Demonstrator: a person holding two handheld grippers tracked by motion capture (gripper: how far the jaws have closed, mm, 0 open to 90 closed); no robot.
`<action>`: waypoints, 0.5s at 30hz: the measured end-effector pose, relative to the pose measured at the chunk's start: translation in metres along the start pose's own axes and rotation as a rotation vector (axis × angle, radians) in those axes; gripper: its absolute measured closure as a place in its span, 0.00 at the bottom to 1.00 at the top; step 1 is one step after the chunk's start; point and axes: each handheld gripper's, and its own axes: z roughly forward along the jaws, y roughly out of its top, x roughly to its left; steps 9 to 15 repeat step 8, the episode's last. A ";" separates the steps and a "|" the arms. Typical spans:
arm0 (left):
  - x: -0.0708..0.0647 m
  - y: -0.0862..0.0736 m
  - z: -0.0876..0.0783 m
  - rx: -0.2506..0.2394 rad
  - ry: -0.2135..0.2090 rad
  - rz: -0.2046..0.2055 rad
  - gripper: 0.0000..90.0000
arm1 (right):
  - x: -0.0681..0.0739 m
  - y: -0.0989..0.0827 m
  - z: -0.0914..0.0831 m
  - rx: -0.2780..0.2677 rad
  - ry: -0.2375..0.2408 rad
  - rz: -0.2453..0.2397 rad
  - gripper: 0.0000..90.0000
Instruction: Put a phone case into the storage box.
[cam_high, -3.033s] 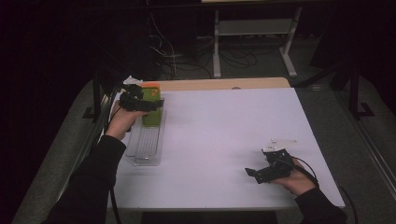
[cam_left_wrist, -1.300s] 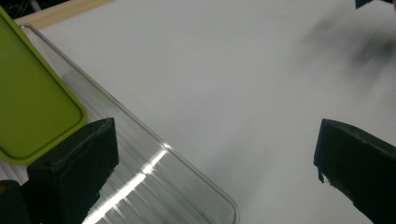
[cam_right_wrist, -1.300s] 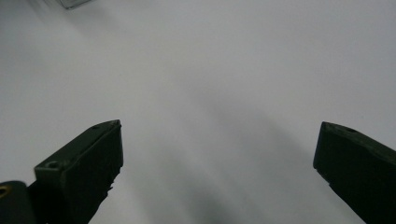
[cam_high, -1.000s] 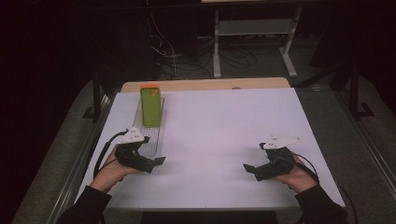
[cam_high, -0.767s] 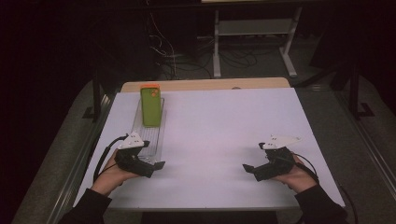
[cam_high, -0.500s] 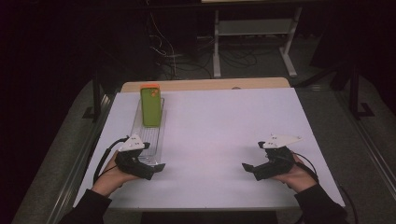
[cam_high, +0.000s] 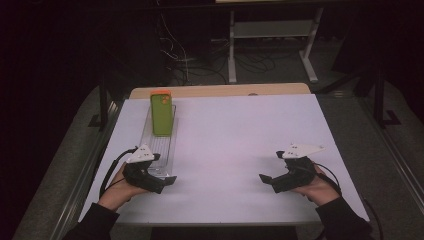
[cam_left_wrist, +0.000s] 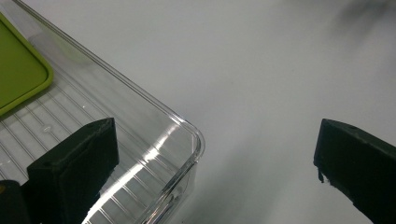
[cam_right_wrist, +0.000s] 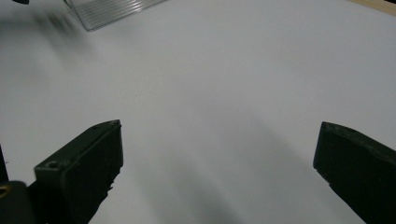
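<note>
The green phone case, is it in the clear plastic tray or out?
In: the green phone case lies inside the clear plastic tray.

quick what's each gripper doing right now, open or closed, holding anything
Left gripper: open, holding nothing, jaws astride a corner of the clear tray.
Right gripper: open, holding nothing, over the bare white table.

Worktop (cam_high: 240, 145): white surface, with a bare wooden strip along the far edge. Directly on it: one clear ribbed tray (cam_high: 159, 150), lengthwise at the left side, running from far to near. Remaining white surface to the right of the tray carries nothing.
</note>
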 end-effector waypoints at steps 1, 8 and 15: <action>0.000 0.000 0.000 -0.001 -0.001 -0.002 0.00 | 0.000 0.000 0.000 0.000 0.003 0.000 0.01; -0.001 0.001 0.000 -0.006 -0.004 -0.008 0.00 | 0.000 0.000 0.000 -0.002 0.006 0.001 0.01; -0.001 0.001 0.000 -0.006 -0.004 -0.008 0.00 | 0.000 0.000 0.000 -0.002 0.006 0.001 0.01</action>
